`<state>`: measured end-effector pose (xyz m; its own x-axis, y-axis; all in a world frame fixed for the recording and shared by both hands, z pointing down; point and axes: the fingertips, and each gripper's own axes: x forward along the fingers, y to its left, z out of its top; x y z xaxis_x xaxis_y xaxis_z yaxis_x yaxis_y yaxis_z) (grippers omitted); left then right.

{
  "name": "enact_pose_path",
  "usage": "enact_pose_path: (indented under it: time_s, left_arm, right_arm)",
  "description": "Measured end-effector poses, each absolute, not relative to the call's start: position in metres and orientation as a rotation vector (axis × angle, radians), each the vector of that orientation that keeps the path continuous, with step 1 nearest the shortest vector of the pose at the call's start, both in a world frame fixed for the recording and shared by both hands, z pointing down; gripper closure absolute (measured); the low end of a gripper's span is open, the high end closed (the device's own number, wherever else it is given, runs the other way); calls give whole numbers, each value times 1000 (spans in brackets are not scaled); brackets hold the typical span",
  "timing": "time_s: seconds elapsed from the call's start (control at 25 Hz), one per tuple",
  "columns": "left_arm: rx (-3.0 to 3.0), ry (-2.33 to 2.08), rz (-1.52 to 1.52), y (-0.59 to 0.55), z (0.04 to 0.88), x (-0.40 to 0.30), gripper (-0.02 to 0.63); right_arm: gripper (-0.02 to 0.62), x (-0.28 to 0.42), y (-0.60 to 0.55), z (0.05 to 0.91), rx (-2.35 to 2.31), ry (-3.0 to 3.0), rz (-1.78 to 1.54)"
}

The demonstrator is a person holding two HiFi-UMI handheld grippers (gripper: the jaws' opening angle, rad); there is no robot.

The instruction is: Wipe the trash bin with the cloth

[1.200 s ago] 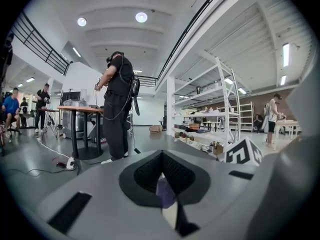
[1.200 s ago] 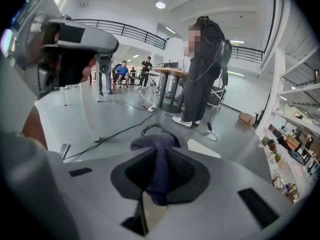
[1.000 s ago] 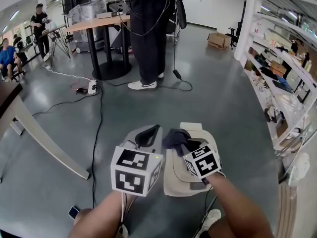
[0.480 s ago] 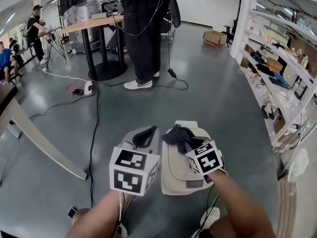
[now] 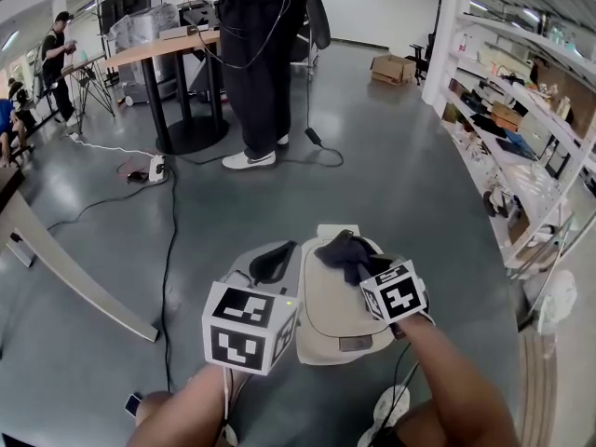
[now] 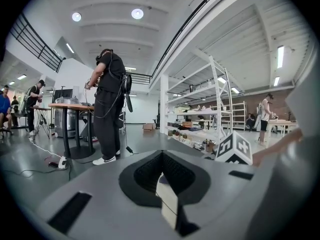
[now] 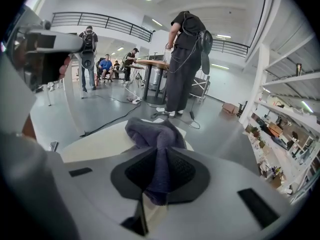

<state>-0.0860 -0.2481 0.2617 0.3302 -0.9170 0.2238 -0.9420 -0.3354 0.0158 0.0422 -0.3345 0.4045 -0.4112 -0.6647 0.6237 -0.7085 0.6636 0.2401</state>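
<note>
A beige trash bin (image 5: 328,317) stands on the floor below me, its lid facing up. A dark purple-grey cloth (image 5: 343,248) lies bunched on the lid's far end. My right gripper (image 5: 365,266) is shut on the cloth and presses it on the lid. In the right gripper view the cloth (image 7: 155,136) runs up between the jaws, over the bin lid (image 7: 97,145). My left gripper (image 5: 273,261) hangs just left of the bin, shut with nothing in it. The left gripper view shows that gripper (image 6: 162,170) closed, and the right gripper's marker cube (image 6: 234,148).
A person (image 5: 251,54) stands ahead beside a round-based table (image 5: 177,49). Cables (image 5: 168,226) and a power strip (image 5: 154,168) lie on the grey floor at left. A slanted table leg (image 5: 65,273) is at far left. Shelving (image 5: 521,119) lines the right side. A cardboard box (image 5: 396,67) sits far back.
My right gripper has slid the cloth toward the lid's far end and a little to the right. The left gripper has hardly moved beside the bin.
</note>
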Motion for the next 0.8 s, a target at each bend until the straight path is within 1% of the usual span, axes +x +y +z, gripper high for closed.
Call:
enact_pose_path:
  time_s: [0.44,0.8]
  left_arm:
    - [2450,-1691,258,-247,265,-73,606]
    - [2448,-1700,293,-247,269,-74,606]
  right_arm:
    - [543,89,-344,412,1145,-2095,120]
    - [543,98,-344,406,1183,-2099,122]
